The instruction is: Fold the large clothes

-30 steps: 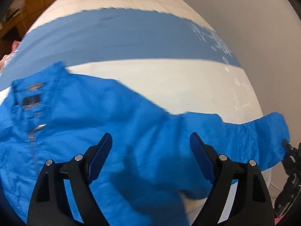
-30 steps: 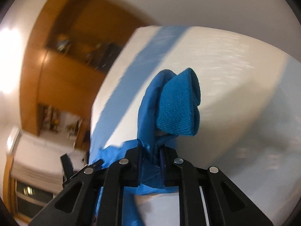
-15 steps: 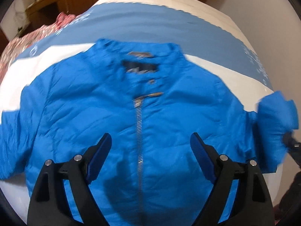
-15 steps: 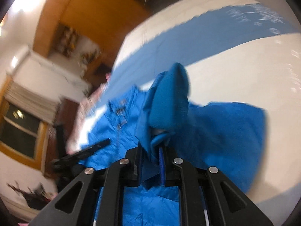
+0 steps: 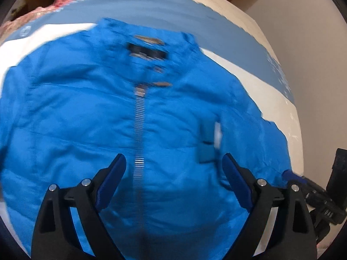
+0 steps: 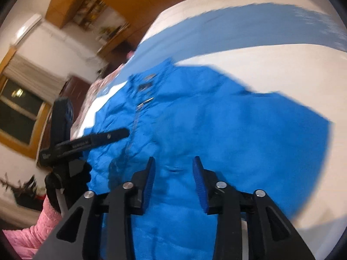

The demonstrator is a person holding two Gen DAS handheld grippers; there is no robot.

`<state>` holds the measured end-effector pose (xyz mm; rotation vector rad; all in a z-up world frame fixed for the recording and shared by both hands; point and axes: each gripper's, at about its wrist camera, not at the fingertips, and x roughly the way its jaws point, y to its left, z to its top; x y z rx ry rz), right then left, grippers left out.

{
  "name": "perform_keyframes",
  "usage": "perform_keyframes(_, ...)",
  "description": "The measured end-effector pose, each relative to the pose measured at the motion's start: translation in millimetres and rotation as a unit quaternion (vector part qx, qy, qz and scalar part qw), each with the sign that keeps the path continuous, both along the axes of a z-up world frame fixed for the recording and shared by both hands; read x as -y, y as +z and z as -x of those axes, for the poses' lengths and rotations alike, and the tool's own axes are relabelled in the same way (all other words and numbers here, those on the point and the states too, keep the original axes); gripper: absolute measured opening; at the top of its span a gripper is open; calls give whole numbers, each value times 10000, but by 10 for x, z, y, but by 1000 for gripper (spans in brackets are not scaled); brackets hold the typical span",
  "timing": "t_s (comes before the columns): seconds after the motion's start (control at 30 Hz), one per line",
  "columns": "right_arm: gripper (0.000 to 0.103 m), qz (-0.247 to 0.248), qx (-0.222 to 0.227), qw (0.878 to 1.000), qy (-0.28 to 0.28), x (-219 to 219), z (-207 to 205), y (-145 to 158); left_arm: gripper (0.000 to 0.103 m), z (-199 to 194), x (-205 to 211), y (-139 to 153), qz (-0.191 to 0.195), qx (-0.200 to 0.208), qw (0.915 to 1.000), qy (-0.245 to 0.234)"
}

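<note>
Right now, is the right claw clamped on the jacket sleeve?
No. In the right wrist view the right claw is open with nothing between its fingers, above the blue jacket lying flat.

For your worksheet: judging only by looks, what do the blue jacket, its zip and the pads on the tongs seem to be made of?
Blue jacket: probably thin synthetic shell, slightly glossy, finely creased, with quilt lines suggesting padding.
Zip: looks metal, silvery teeth catching light.
Pads on the right tongs: apparently ribbed blue rubber or plastic, matte; blur leaves this open.
</note>
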<state>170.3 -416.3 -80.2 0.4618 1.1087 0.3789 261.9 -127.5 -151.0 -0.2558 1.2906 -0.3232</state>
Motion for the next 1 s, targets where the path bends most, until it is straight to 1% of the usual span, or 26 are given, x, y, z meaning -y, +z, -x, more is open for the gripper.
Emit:
perform_keyframes(0.03, 38, 59, 7, 9999, -137, 75, -32, 32, 89, -4, 139, -21, 22, -17, 9999, -120)
perform_keyframes(0.1, 38, 218, 4, 9990, -396, 316, 63, 31, 89, -18, 389, -60, 24, -35, 9994, -335)
perform_keyframes(0.17, 38, 314, -82, 9973, -655, 602, 164, -51, 88, -45, 686, -163, 40, -218, 9982, -558)
perform_keyframes(0.23, 38, 293, -167, 9958, -856, 763, 227, -111, 80, -75, 896, -288, -76, -435, 9968, -673)
perform_keyframes(0.27, 38, 261, -211, 9947, -974, 847, 259, -139, 72, -91, 973, -352, -181, -497, 9963, -671)
perform_keyframes(0.33, 38, 222, -252, 9931, -1122, 893, 275, -214, 58, -117, 1041, -395, -270, -454, 9967, -615)
perform_keyframes(0.37, 38, 209, -256, 9922, -1204, 950, 293, -225, 41, -114, 1054, -380, -157, -429, 9972, -587)
perform_keyframes(0.4, 38, 203, -254, 9916, -1249, 972, 291, -240, 27, -109, 1052, -363, 59, -453, 9973, -566)
perform_keyframes(0.47, 38, 172, -256, 9904, -1345, 1019, 270, -263, 19, -87, 1016, -282, 308, -351, 9975, -524)
perform_keyframes(0.5, 38, 158, -246, 9900, -1378, 1035, 258, -272, 15, -63, 992, -215, 352, -224, 9979, -504)
perform_keyframes(0.53, 38, 137, -227, 9897, -1408, 1051, 245, -269, 14, -19, 945, -87, 410, 17, 9980, -472)
perform_keyframes(0.57, 38, 121, -208, 9896, -1419, 1055, 230, -268, 14, 11, 904, -11, 453, 143, 9979, -445)
perform_keyframes(0.63, 38, 72, -136, 9898, -1414, 1053, 193, -239, 13, 75, 724, 242, 576, 467, 9968, -298)
perform_keyframes(0.73, 39, 13, -42, 9914, -1308, 995, 135, -198, 13, 173, 371, 564, 560, 936, 9940, -14)
perform_keyframes(0.8, 40, -44, 8, 9932, -1161, 897, 77, -179, 13, 248, 94, 705, 405, 1179, 9918, 283)
perform_keyframes(0.87, 41, -139, 56, 9952, -967, 753, 12, -158, 13, 291, -191, 806, 291, 1293, 9897, 538)
perform_keyframes(0.97, 41, -168, 115, 9975, -678, 533, -74, -135, 13, 317, -638, 858, -183, 1431, 9848, 964)
perform_keyframes(1.0, 41, -189, 126, 9982, -550, 417, -118, -132, 14, 319, -772, 814, -387, 1403, 9833, 1095)
